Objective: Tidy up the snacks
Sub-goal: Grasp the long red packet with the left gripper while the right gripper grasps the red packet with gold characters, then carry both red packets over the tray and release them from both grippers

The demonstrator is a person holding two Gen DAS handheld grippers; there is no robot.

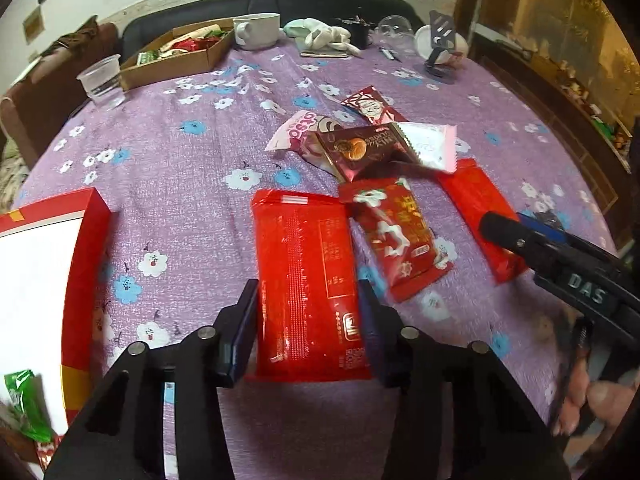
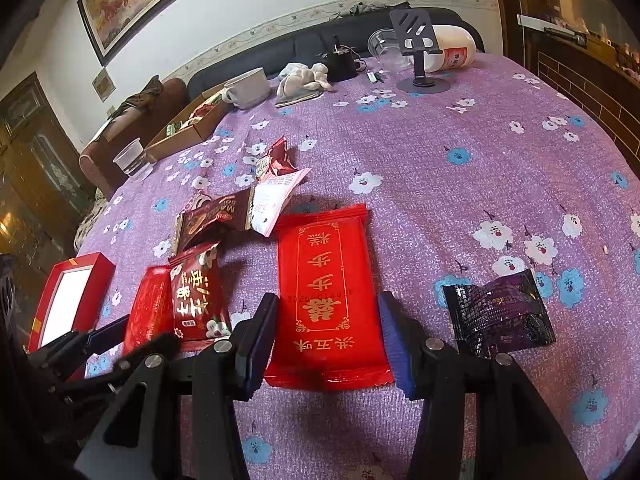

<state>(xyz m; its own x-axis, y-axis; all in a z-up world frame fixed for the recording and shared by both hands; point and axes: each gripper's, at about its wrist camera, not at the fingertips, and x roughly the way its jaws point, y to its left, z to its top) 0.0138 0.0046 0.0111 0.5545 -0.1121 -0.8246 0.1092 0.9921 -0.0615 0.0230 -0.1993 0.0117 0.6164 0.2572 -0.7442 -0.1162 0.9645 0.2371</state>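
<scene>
The floral tabletop [image 1: 192, 168] carried snacks; both tools, left tool [image 1: 308, 320] and right tool [image 2: 328, 332], straddled red packets at 12 o'clock, contact unclear; grip them centrally.

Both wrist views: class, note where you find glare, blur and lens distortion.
Left wrist view: the red box's white interior is blown out, the right gripper is motion-blurred, and the table edge bows. Right wrist view: sharper; glare on the large red packet; the picture frame and walls curve; corners go black.
</scene>
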